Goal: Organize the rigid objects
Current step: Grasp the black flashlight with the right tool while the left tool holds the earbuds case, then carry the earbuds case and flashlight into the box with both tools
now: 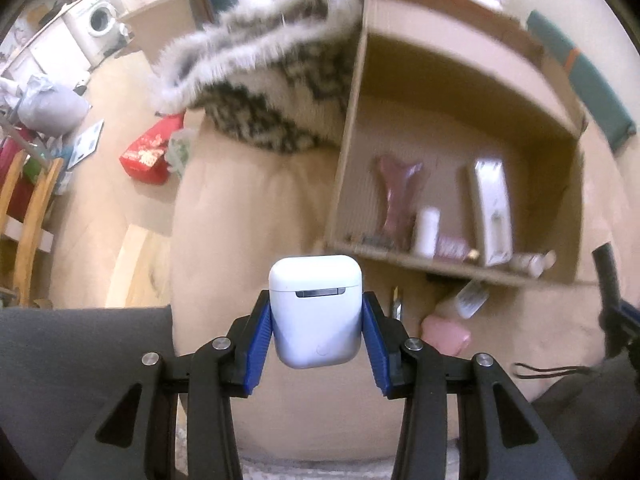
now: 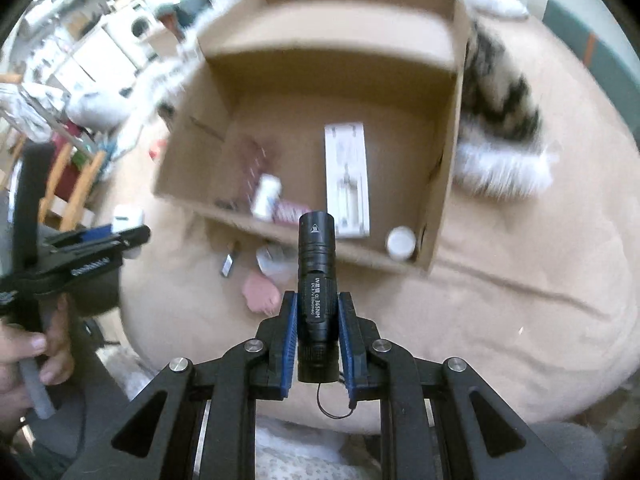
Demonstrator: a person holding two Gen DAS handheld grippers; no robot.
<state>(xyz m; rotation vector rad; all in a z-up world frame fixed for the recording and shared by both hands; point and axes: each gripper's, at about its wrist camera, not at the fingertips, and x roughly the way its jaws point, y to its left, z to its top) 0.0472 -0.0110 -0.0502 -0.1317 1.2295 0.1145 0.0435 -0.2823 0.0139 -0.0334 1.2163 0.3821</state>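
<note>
The cardboard box (image 1: 460, 152) sits open on a beige cushioned surface (image 1: 256, 208), and everything else is best placed from it. Just short of the box's near wall, the left gripper (image 1: 317, 320) pinches a white earbud case (image 1: 315, 308) between its blue pads (image 1: 260, 344), one pad on each side, the case's lid end pointing toward the box. Also on the near side of the box, the right gripper (image 2: 317, 320) is clamped on a black flashlight (image 2: 316, 296), which stands lengthwise between the fingers with its head projecting past the fingertips over the box's near edge and its lanyard dangling behind. Inside the box lie a long white carton (image 2: 346, 180), a small white bottle (image 2: 266, 196), a white-capped jar (image 2: 400, 243) in the near right corner, and a reddish item that is too blurred to identify. Outside the box, against its near wall, rest a pink object (image 2: 260, 292) and a small bottle (image 1: 470, 298). A fuzzy patterned blanket (image 1: 272, 80) lies beside the box.
</note>
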